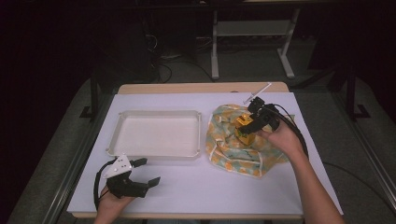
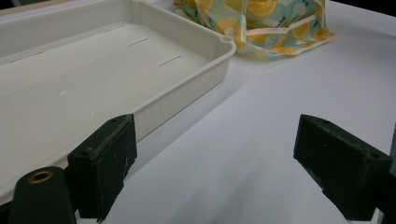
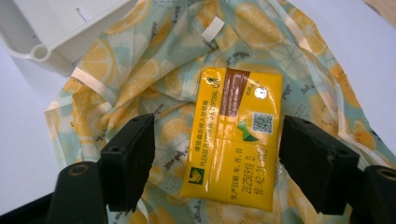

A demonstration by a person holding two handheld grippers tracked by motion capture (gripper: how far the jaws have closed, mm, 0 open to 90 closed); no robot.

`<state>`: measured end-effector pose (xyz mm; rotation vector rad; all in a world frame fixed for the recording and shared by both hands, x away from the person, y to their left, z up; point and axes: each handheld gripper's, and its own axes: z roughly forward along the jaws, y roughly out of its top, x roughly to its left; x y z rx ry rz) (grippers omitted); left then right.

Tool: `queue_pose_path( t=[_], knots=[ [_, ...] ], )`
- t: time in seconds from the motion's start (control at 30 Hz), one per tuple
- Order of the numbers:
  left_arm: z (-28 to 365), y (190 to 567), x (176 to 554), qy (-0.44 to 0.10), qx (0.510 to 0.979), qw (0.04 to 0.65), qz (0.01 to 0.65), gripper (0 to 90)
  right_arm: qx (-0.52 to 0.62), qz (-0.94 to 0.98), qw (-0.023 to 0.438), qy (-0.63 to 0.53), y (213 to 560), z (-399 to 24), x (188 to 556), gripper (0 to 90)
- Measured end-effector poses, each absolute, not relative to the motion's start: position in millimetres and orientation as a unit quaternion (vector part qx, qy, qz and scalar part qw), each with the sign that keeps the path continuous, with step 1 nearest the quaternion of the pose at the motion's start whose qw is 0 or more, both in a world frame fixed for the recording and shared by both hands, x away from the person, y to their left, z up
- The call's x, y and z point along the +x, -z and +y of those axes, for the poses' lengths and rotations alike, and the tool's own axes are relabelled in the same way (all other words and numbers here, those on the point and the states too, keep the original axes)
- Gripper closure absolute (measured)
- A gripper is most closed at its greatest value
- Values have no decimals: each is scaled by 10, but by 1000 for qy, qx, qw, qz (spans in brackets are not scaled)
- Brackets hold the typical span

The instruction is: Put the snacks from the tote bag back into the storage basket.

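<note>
While the yellow packet (image 3: 236, 140) lies on the lemon-print cloth (image 3: 154, 74), it is straddled by the right gripper (image 3: 215, 158).
Jaws parted, right pad touching; left gripper (image 1: 142, 173) held open, lower left.

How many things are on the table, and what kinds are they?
White tray: 1
Lemon-print cloth bag: 1
Yellow packet lying on the bag: 1
Total: 3
</note>
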<state>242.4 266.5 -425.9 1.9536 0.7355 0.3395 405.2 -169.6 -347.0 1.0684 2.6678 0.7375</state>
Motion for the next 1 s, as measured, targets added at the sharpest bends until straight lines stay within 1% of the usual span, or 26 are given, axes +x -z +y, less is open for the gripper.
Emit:
queue_pose_path(
  t=[0.3, 0.4, 0.67, 1.0],
  knots=[
    [2667, 4258, 2424, -140, 805, 491, 302, 132, 370, 895, 91, -231, 3516, -1655, 4080, 325],
    [2666, 4258, 2424, -140, 805, 491, 303, 132, 372, 894, 96, -231, 3537, -1649, 4085, 372],
    [2667, 4259, 2424, -141, 805, 490, 302, 133, 376, 892, 105, -229, 3579, -1664, 4086, 448],
    [2668, 4256, 2421, -140, 805, 490, 304, 133, 379, 891, 115, -221, 3581, -1634, 4069, 464]
  ],
)
